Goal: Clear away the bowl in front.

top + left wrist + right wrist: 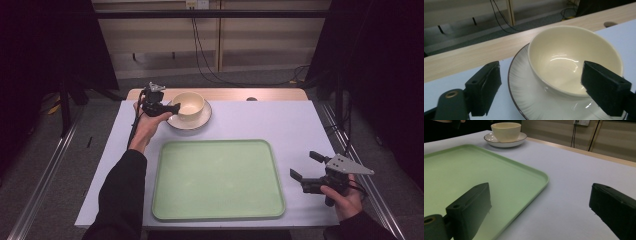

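Left gripper sits upper left of the high view, at the left edge of the cream bowl on its saucer — jaws spread, one outside the saucer rim, one over the bowl's near wall, pads not pressing. Right gripper is lower right on the bench, jaws wide apart with nothing between — just right of the green tray.

- You're in a lab-like recording bay: dark curtains flank the table.
- Beyond the table, cables trail over grey carpet from a wall socket.
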Motion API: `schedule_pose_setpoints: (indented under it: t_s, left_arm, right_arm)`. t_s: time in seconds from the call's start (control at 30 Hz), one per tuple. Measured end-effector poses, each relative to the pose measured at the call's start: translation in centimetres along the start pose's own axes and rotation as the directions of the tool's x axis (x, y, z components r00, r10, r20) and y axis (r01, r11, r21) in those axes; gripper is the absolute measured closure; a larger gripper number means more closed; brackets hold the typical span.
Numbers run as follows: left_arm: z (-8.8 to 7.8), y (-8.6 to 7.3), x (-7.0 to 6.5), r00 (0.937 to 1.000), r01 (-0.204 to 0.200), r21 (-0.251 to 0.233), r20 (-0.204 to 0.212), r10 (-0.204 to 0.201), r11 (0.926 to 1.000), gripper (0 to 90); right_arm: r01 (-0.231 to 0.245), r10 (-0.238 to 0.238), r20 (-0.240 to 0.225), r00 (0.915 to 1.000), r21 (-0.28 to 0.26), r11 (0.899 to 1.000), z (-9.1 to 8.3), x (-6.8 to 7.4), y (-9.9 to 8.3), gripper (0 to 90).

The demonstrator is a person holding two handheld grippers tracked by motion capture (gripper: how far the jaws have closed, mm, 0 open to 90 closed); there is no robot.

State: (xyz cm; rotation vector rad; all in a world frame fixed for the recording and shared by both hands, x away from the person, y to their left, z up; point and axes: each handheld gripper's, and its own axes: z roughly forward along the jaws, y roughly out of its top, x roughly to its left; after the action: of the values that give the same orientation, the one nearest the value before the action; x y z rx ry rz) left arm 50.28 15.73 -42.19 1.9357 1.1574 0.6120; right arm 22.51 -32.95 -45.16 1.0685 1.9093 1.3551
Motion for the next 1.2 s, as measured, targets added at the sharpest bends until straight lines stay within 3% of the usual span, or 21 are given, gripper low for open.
schedule_pose_setpoints:
  t_s: [0.1, 0.13, 0.2, 0.23, 0.27, 0.37, 0.47, 0.6, 0.87, 0.93, 1.0, 1.17, 1.2]
  left_arm:
    - [0.9, 0.2, -0.3, 0.9999, -0.016, 0.028, 0.000, 0.016, 0.9995, 18.6]
    - [1.3, 0.4, -0.5, 0.9989, -0.045, 0.043, -0.014, 0.045, 0.9981, 20.4]
    - [1.6, 0.4, -0.7, 0.9989, -0.047, 0.049, 0.001, 0.047, 0.9977, 22.3]
    - [1.8, 0.4, -0.8, 0.9995, -0.029, 0.055, -0.010, 0.029, 0.9980, 22.4]
    - [1.9, 0.5, -0.6, 0.9991, -0.041, 0.075, -0.010, 0.042, 0.9963, 23.1]
    - [2.3, 0.4, -0.4, 0.9999, 0.014, 0.082, -0.012, -0.013, 0.9966, 24.4]
    - [2.5, 0.3, -0.4, 0.9999, 0.014, 0.119, 0.006, -0.014, 0.9929, 24.6]
    - [2.7, 0.5, -0.7, 1.0000, 0.002, 0.176, -0.001, -0.002, 0.9844, 28.6]
    - [3.5, 0.7, -0.5, 0.9969, 0.073, 0.226, 0.012, -0.078, 0.9714, 34.5]
    - [3.5, 0.8, -0.3, 0.9961, 0.080, 0.246, 0.018, -0.087, 0.9660, 40.1]
    - [3.5, 0.8, -0.3, 0.9954, 0.080, 0.247, 0.031, -0.091, 0.9658, 46.4]
    - [3.8, 0.8, -0.4, 0.9928, 0.103, 0.264, 0.031, -0.116, 0.9589, 49.5]
    - [3.9, 0.8, -0.4, 0.9930, 0.102, 0.280, 0.029, -0.114, 0.9546, 51.6]
  right_arm:
    - [0.002, -0.002, -0.005, 1.0000, -0.002, 1.000, 0.0, 0.0, 0.0, 3.7]
    - [0.004, -0.004, -0.004, 1.0000, 0.001, 1.000, 0.0, 0.0, -0.1, 3.8]
    - [0.002, -0.002, -0.008, 1.0000, -0.001, 1.000, 0.0, 0.0, 0.0, 3.7]
    - [0.002, -0.002, -0.008, 1.0000, -0.001, 1.000, 0.0, 0.0, -0.1, 3.8]
    - [-0.001, 0.001, -0.008, 1.0000, -0.002, 1.000, 0.0, -0.1, -0.1, 3.8]
    - [-0.008, 0.008, -0.010, 0.9999, -0.003, 1.000, 0.0, -0.1, -0.1, 3.8]
    - [-0.009, 0.009, -0.010, 0.9999, -0.003, 1.000, 0.0, -0.1, -0.1, 3.8]
    - [-0.005, 0.005, -0.010, 0.9999, -0.001, 1.000, 0.0, -0.1, -0.1, 3.7]
    - [-0.006, 0.006, -0.013, 0.9999, -0.002, 1.000, 0.0, -0.1, -0.1, 3.7]
    - [-0.007, 0.007, -0.013, 0.9999, 0.004, 1.000, 0.0, 0.0, -0.1, 3.7]
    - [-0.006, 0.006, -0.010, 0.9999, 0.005, 1.000, 0.0, -0.1, -0.1, 3.7]
    - [-0.003, 0.003, -0.010, 0.9999, 0.004, 1.000, 0.0, -0.1, -0.1, 3.7]
    - [-0.006, 0.006, -0.008, 1.0000, 0.005, 1.000, 0.1, -0.1, -0.2, 3.7]
